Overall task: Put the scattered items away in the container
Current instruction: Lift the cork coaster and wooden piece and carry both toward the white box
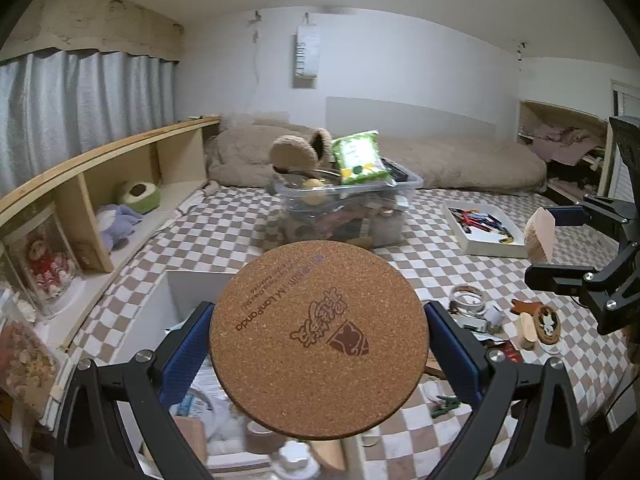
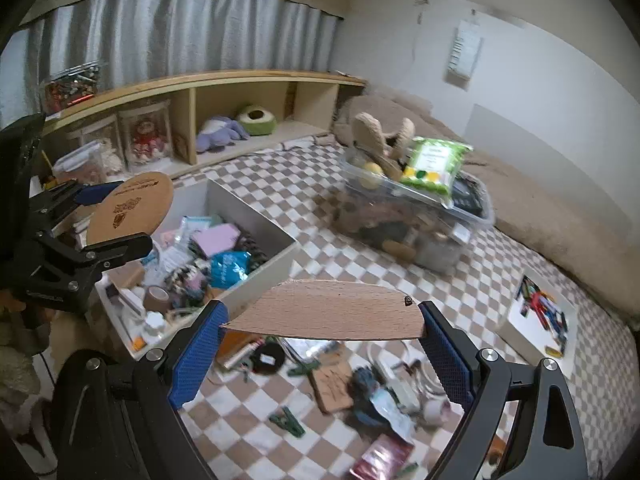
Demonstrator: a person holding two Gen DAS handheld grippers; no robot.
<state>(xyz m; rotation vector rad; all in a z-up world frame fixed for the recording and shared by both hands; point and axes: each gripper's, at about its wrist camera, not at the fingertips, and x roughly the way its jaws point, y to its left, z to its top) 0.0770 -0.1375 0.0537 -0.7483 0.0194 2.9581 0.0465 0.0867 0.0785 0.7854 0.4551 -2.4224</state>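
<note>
Cork coaster (image 1: 319,339): round, printed with a logo and lettering, held flat between the blue pads of the left gripper (image 1: 319,344); it hangs above the white box.
Left gripper jaws: closed on the coaster's rim, one pad at each side.
Wooden piece (image 2: 326,310): pale, leaf-shaped, thin, with a small dark mark near its right tip; spans the right gripper (image 2: 323,330) pad to pad.
Right gripper jaws: set wide and clamped on the two ends of the wooden piece, above the clutter.
White box (image 2: 256,220): open-topped container on the checked cover, already holding packets, a tape roll and papers.
Clear tub (image 1: 348,216): lidless, piled high, a plush toy and a green packet (image 1: 360,158) on top; stands near the beige bedding.
White tray (image 1: 486,230): shallow, holds pens; right of the tub.
Scattered items (image 2: 360,384): clips, cards, packets on the checked cover (image 1: 224,232), below the right gripper.
Wooden shelf (image 2: 192,120): along the curtain, holds soft toys and a boxed doll.
</note>
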